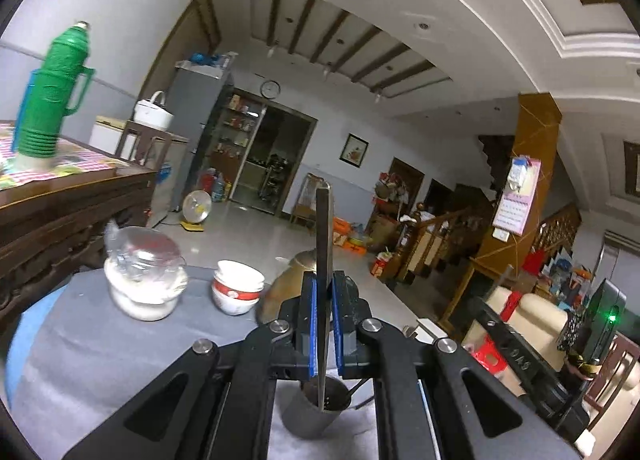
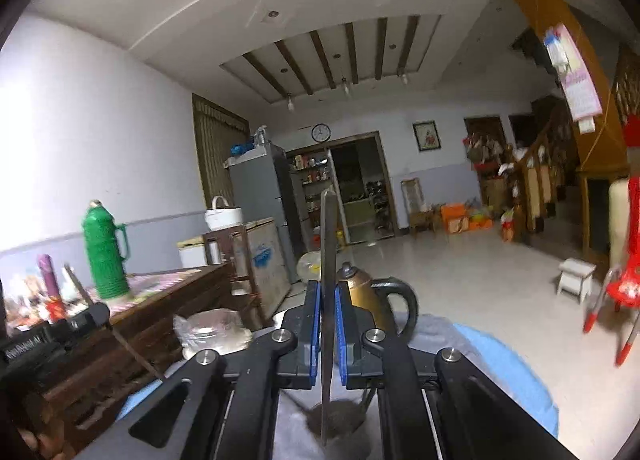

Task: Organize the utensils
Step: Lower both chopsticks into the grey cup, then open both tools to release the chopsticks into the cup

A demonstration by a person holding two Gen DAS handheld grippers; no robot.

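Round table under grey cloth, blue rim showing; its far edge drops to open tiled floor with lots of free room. Jar, stacked bowls and gold kettle crowd the far side. Left gripper clenched on a flat metal utensil, long axis vertical, lower end inside the steel cup. Right gripper likewise clamps a second utensil, upright, tip down over the holder.

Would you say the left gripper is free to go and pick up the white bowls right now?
Probably not: the left gripper is shut on a flat metal utensil over the metal cup; the white bowls sit unobstructed.
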